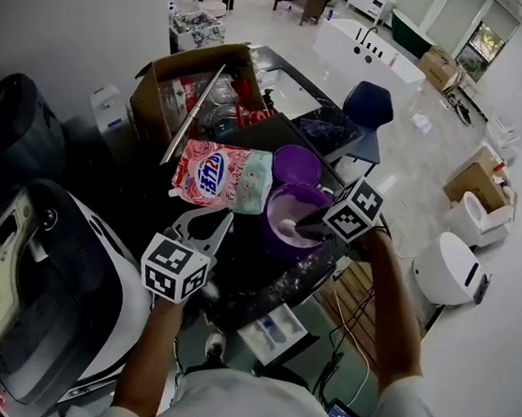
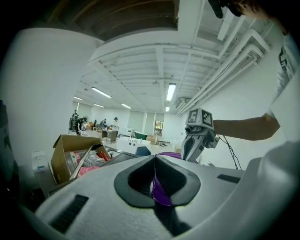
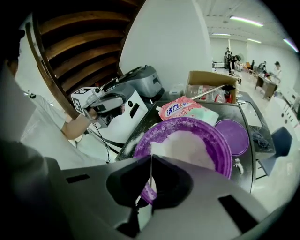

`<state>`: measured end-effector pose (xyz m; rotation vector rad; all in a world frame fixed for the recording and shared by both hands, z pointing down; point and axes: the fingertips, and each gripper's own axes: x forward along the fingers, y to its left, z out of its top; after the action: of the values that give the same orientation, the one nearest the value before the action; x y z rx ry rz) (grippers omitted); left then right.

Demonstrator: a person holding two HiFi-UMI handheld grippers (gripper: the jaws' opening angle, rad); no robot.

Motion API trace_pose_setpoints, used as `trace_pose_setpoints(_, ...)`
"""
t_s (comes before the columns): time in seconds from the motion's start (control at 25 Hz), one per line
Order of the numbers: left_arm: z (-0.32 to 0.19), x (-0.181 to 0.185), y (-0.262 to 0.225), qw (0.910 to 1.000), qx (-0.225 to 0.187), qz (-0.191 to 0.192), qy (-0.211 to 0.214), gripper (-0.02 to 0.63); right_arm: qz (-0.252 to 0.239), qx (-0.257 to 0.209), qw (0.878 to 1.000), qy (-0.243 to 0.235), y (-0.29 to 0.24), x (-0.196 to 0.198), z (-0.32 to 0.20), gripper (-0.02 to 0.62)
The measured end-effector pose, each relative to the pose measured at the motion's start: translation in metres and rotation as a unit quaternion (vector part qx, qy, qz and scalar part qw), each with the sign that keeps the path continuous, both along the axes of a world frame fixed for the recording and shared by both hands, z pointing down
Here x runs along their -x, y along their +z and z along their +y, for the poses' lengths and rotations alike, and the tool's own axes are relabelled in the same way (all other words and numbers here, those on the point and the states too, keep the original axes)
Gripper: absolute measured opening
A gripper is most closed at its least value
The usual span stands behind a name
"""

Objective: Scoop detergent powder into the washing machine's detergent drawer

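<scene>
- Over purple tub [image 3: 221, 140], from its 3 o'clock: right gripper [image 3: 151, 158], jaws pressed together, tips above white powder [image 3: 185, 143] in tub.
- Left gripper [image 2: 154, 158]: jaws together, empty, at tub's 9 o'clock, apart from it.
- Lid [image 1: 296, 165] at 12 o'clock, detergent bag [image 1: 223, 175] at 10.
- Washing machine [image 1: 53, 291] at 8 o'clock, well apart.

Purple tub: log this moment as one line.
right tool: shut, tips over purple tub of powder | left tool: shut, apart from tub | lid: off, beside tub | drawer: open
</scene>
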<state>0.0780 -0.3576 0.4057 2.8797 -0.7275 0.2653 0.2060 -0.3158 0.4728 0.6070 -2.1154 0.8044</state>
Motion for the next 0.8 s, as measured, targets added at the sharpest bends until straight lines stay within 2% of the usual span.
trace_pose_setpoints(0.2, 0.003, -0.011, -0.001, 0.9998, 0.001, 0.003, 0.017, 0.011, -0.072, -0.025, 0.994, 0.082, -0.017, -0.016, 0.002, 0.011)
trace_pose_setpoints(0.4, 0.008, -0.025, -0.001, 0.9992, 0.000, 0.002, 0.040, 0.011, -0.121, -0.075, 0.972, 0.189, -0.027, -0.043, 0.010, 0.011)
trace_pose_setpoints(0.64, 0.016, -0.040, -0.002, 0.9980, 0.001, 0.002, 0.063, 0.011, -0.138, -0.149, 0.929, 0.309, -0.030, -0.061, 0.022, 0.011)
trace_pose_setpoints(0.8, 0.022, -0.047, -0.002, 0.9968, 0.016, 0.014, 0.077, 0.011, -0.179, -0.184, 0.884, 0.391, -0.039, -0.065, 0.033, 0.011)
